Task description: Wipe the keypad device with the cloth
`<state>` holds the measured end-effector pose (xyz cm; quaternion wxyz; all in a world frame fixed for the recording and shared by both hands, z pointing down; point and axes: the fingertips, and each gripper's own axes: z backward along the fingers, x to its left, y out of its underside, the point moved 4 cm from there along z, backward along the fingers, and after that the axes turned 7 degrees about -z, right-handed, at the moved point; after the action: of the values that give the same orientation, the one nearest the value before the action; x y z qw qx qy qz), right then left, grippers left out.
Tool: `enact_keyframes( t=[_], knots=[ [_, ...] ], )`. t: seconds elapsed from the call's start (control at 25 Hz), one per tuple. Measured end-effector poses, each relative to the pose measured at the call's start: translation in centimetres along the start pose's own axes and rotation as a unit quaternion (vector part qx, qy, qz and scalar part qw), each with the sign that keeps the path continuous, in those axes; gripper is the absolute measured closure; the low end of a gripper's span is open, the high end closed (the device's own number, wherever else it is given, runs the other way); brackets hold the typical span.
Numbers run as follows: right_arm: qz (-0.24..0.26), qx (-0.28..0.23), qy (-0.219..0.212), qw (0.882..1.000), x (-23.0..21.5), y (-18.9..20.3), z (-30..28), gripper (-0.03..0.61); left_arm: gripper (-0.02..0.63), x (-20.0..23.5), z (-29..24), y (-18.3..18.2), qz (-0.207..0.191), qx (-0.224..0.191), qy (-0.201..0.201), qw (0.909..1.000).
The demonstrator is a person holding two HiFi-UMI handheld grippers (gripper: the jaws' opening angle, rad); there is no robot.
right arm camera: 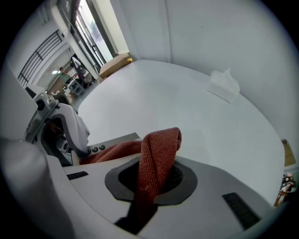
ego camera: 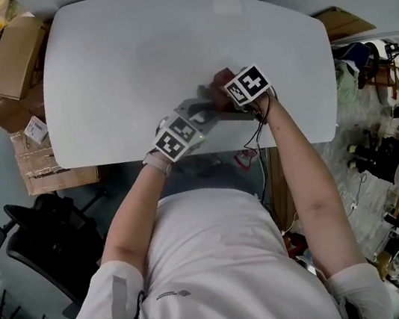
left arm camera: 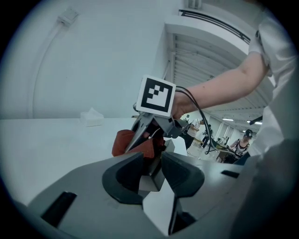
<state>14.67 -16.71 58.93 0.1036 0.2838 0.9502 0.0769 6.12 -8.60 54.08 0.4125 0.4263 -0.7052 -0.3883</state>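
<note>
The grey keypad device lies near the table's front edge; a row of small buttons shows on it in the right gripper view. My left gripper is shut on the device's near end, pointing almost level. My right gripper is shut on a red cloth and points steeply down over the device. The cloth hangs from those jaws and spreads onto the device's top. In the head view the two marker cubes sit close together, with the left gripper below and left of the right gripper.
A crumpled white tissue lies farther back on the white table. Cardboard boxes are stacked beside the table's left end, with an office chair nearer. Another box and clutter stand at the right.
</note>
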Motion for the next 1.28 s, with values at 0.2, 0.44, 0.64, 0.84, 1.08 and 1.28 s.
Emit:
enact_keyframes(
  t=[0.2, 0.44, 0.64, 0.84, 1.08, 1.28],
  knots=[
    [-0.025, -0.029, -0.048, 0.998, 2.2, -1.7, -0.7, 0.518, 0.491, 0.1, 0.1, 0.1, -0.002, -0.007, 0.013, 0.9999],
    [0.000, -0.034, -0.068, 0.997, 4.8, -3.4, -1.4, 0.518, 0.492, 0.2, 0.0, 0.4, -0.002, -0.007, 0.014, 0.9999],
    [-0.016, -0.039, -0.064, 0.997, 3.7, -2.9, -1.2, 0.518, 0.492, 0.1, 0.2, 0.2, 0.002, -0.007, 0.012, 0.9999],
    [-0.046, -0.031, -0.031, 0.998, -0.1, -0.6, -0.2, 0.518, 0.494, 0.1, 0.2, 0.2, 0.003, -0.006, 0.010, 0.9999],
    [-0.112, -0.051, -0.028, 0.992, -3.8, 2.8, 1.8, 0.518, 0.494, 0.1, 0.2, 0.2, 0.003, -0.006, 0.005, 1.0000],
    [-0.117, -0.058, -0.030, 0.991, -4.2, 4.8, 3.8, 0.518, 0.494, 0.1, 0.1, 0.3, 0.000, -0.004, 0.007, 1.0000]
  ],
)
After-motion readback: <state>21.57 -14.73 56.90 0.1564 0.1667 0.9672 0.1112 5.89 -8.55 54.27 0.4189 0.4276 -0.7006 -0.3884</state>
